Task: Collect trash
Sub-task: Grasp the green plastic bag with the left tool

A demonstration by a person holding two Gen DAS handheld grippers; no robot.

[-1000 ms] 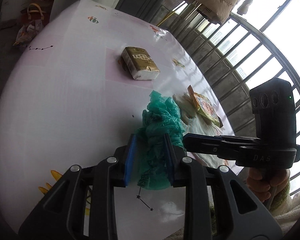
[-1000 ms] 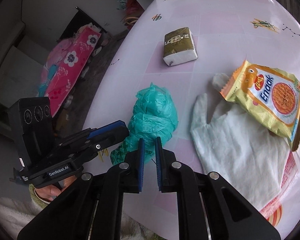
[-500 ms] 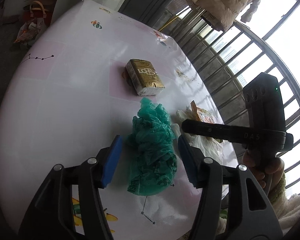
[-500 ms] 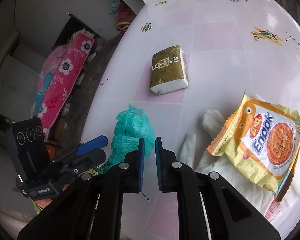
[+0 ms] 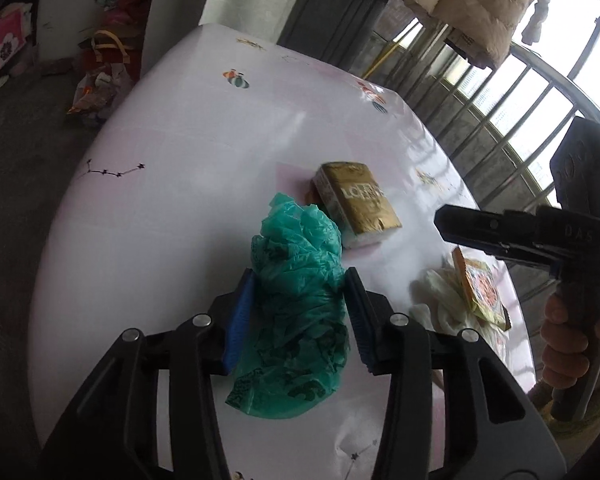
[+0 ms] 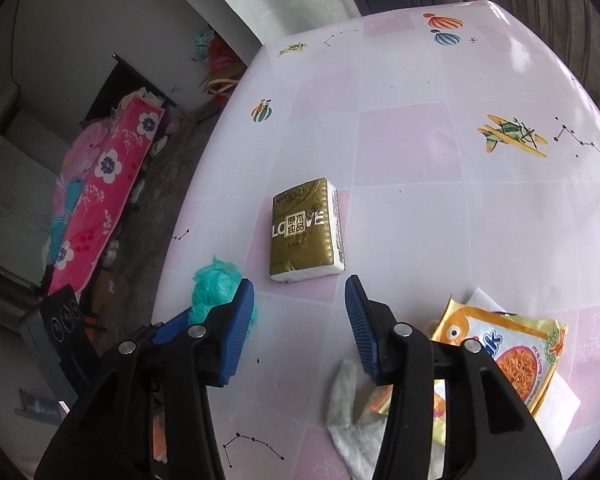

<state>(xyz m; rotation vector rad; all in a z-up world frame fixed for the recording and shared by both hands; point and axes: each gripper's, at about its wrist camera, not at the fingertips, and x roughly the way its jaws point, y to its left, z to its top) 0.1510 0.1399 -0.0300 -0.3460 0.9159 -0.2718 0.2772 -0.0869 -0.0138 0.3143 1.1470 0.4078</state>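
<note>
Green bag [image 5: 296, 312] sits crumpled on the table [image 5: 172, 184], between the left gripper [image 5: 298, 312] jaws, which are closing on it (pads at the plastic, firm pinch unclear). Tissue pack [image 6: 306, 230] at 12 o'clock of the right gripper [image 6: 300, 320], jaws opening, empty. Snack wrapper [image 6: 512, 360] at its 3 o'clock.

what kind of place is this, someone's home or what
Most likely a lived-in home, in a room by a barred balcony window. A table wears a pink cloth printed with planes and balloons, a quilted coat hangs at the window bars, and a floral quilt lies on the floor.
</note>
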